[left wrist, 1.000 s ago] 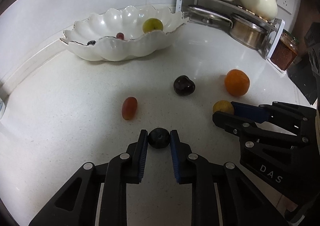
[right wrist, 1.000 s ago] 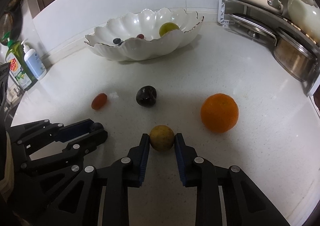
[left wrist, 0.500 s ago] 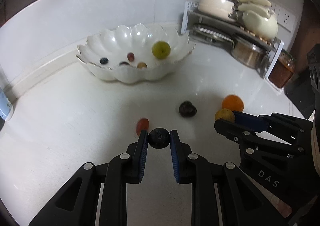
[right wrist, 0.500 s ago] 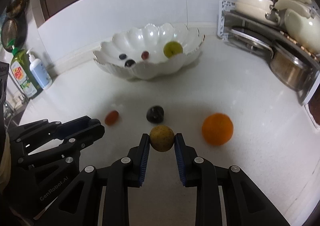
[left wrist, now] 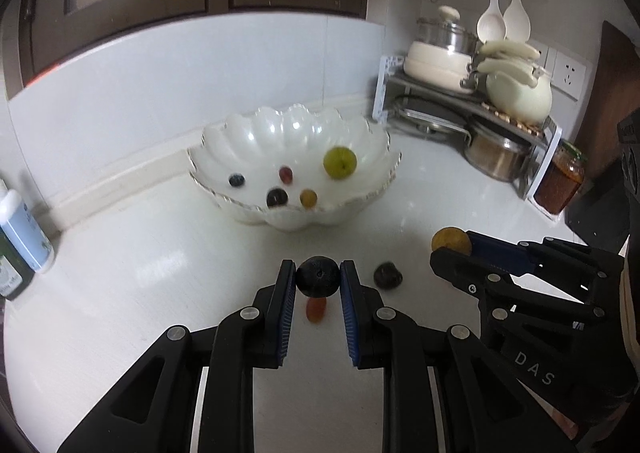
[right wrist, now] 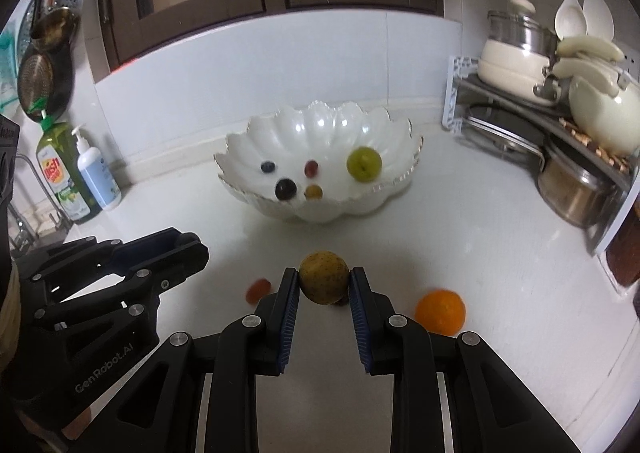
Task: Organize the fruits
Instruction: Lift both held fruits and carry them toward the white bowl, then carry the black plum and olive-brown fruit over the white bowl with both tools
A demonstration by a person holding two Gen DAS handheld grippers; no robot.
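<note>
Five fruits sit in our bowl (right wrist: 320, 209); both grippers, left gripper (left wrist: 318, 281) clamping a dark fruit (left wrist: 318, 281) and right gripper (right wrist: 324, 283) a yellow fruit (right wrist: 324, 281), aim toward twelve o'clock; three wait.

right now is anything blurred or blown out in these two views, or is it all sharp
Left wrist view: the white bowl and the fruits in it are motion-smeared, glare spots sit on its inner wall, while the dark fruit in the left gripper stays crisp. Right wrist view: the yellow fruit in the right gripper is sharp, the orange on the counter soft; fisheye bends the cabinets in both.
</note>
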